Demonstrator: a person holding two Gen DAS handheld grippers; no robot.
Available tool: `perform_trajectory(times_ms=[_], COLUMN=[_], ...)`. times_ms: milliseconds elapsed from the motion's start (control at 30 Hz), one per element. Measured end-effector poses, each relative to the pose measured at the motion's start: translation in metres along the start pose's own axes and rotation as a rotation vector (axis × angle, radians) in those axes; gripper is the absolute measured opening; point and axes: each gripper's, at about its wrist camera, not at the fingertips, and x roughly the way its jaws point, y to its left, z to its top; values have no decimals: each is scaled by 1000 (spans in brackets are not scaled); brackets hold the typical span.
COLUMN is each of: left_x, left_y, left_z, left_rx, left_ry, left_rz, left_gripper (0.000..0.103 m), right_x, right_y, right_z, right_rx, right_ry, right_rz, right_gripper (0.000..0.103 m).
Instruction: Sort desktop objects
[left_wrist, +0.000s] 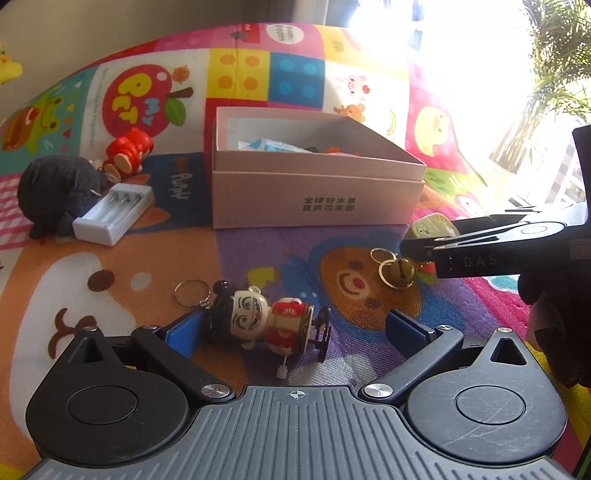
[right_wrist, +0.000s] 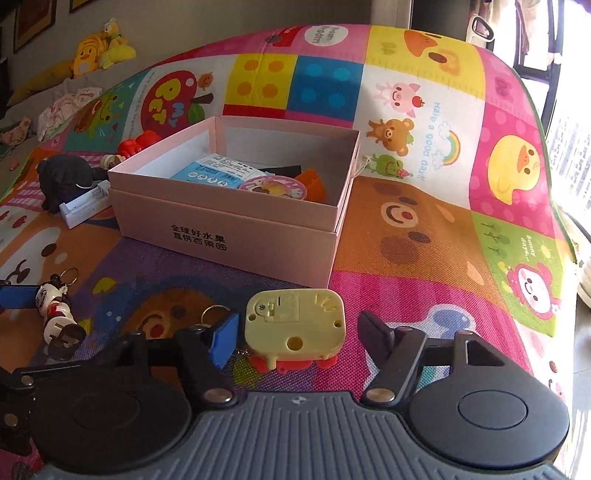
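Observation:
A pink open box (left_wrist: 314, 199) (right_wrist: 236, 225) stands on the colourful play mat and holds a blue packet (right_wrist: 218, 171), a round pink card and an orange piece. My left gripper (left_wrist: 291, 332) is open, its jaws either side of a wind-up doll keychain (left_wrist: 266, 321) lying on the mat; the doll also shows in the right wrist view (right_wrist: 59, 314). My right gripper (right_wrist: 299, 332) is open around a yellow toy with red feet (right_wrist: 295, 328), not touching it. In the left wrist view the right gripper (left_wrist: 424, 247) sits above a brass bell keychain (left_wrist: 395, 273).
A black plush (left_wrist: 55, 192), a white battery charger (left_wrist: 114, 212) and a red toy figure (left_wrist: 127, 151) lie left of the box. The mat's edge (right_wrist: 546, 206) drops off at the right. Yellow plush toys (right_wrist: 99, 48) lie far back left.

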Motion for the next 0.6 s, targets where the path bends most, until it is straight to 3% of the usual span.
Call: perform_trajectory(times_ms=[333, 400, 467, 533, 600], left_x=[-3, -4, -7, -8, -9], left_y=[3, 3, 0, -7, -11], left_z=[0, -1, -3, -6, -8], left_rx=[-14, -5, 17, 54, 65], left_ry=[-12, -9, -1, 8, 4], left_rz=[-30, -93, -137, -157, -131], left_gripper=[103, 103, 103, 103, 103], right_x=[-36, -42, -47, -48, -46], right_y=[0, -5, -8, -10, -11], right_z=[-32, -36, -40, -46, -49], right_rx=[-21, 1, 15, 18, 31], right_ry=[-4, -3, -10, -11, -10], right_rz=[64, 62, 65, 67, 62], right_gripper=[57, 67, 84, 88, 94])
